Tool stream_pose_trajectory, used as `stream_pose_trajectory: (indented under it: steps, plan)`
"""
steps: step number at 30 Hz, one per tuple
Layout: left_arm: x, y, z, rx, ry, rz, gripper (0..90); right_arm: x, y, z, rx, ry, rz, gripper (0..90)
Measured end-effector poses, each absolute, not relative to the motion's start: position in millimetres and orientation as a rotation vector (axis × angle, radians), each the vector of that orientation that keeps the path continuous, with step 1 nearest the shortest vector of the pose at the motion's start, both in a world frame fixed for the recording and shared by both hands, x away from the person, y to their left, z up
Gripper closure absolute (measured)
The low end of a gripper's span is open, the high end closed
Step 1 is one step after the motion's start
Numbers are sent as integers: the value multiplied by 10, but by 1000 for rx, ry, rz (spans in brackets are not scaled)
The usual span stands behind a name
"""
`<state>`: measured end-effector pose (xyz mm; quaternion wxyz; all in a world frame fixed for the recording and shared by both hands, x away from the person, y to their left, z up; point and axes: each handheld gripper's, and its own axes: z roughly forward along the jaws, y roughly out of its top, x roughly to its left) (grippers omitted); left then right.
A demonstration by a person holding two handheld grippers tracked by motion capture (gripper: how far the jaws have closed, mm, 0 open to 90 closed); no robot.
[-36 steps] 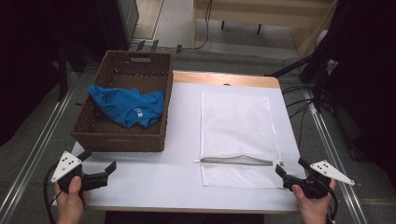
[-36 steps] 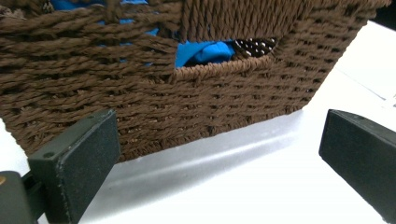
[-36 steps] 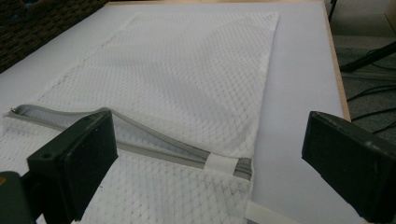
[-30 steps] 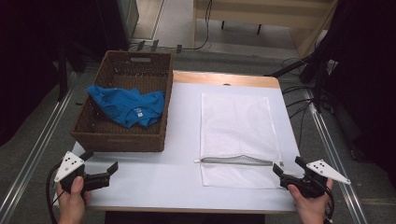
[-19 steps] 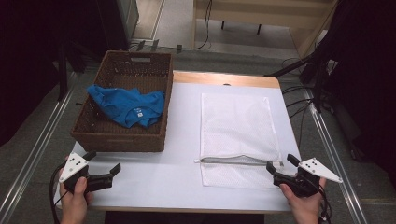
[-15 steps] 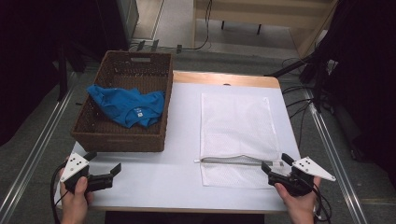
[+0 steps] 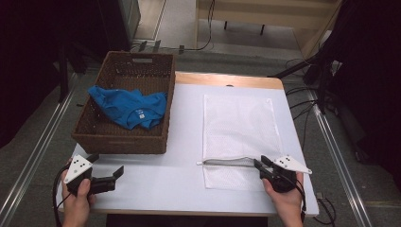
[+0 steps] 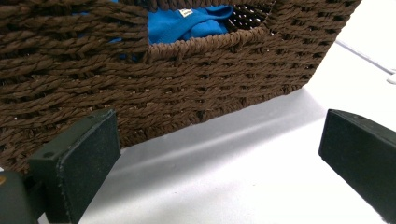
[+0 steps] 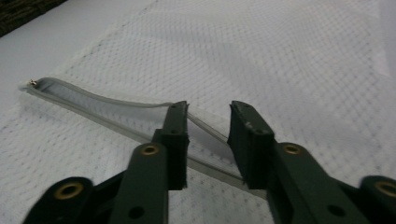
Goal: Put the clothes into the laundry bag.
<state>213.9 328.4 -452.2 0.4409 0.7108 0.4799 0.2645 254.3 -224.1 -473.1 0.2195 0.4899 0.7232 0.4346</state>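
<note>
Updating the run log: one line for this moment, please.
right gripper: jaws closing astride zipper edge of mesh bag | left gripper: open, idle by basket

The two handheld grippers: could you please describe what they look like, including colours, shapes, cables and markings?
Each is a black two-jaw tool. The left gripper and right gripper each carry a pale grey three-cornered plate with small dark dots. A black cable trails from the left one. Flat rectangular pads tip the jaws; brass-coloured rivets dot the right gripper's linkages. No sleeves show.
</note>
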Motion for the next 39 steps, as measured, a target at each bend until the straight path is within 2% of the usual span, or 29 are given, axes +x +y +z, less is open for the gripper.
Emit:
stream_pose_trajectory:
  steps: [3,5,11,19,23,26,31,35,39]
  plan:
    - [2143,3275,-4527,1772,1190,658,0,2571,-2186,-4738,1345,2013,1181,727]
    - [2143,3272,-4529,1780,1188,654,0,2588,-2138,-4731,1342,2035,1178,688]
    - [2144,3268,-4535,1780,1189,652,0,2617,-2035,-4758,1323,2051,1047,669]
    - [2150,3262,-4543,1794,1189,648,0,2660,-1980,-4805,1334,2071,935,551]
    - [2158,3253,-4552,1798,1189,643,0,2688,-1906,-4814,1318,2065,855,522]
    - [2158,3253,-4552,1798,1193,645,0,2706,-1858,-4817,1309,2072,802,577]
    - [2160,3255,-4558,1796,1195,641,0,2713,-1841,-4773,1296,2121,815,831]
    - [2159,3249,-4562,1799,1197,644,0,2714,-1910,-4663,1316,2063,912,886]
    - [2162,3246,-4564,1798,1199,648,0,2638,-1958,-4469,1239,1914,1102,894]
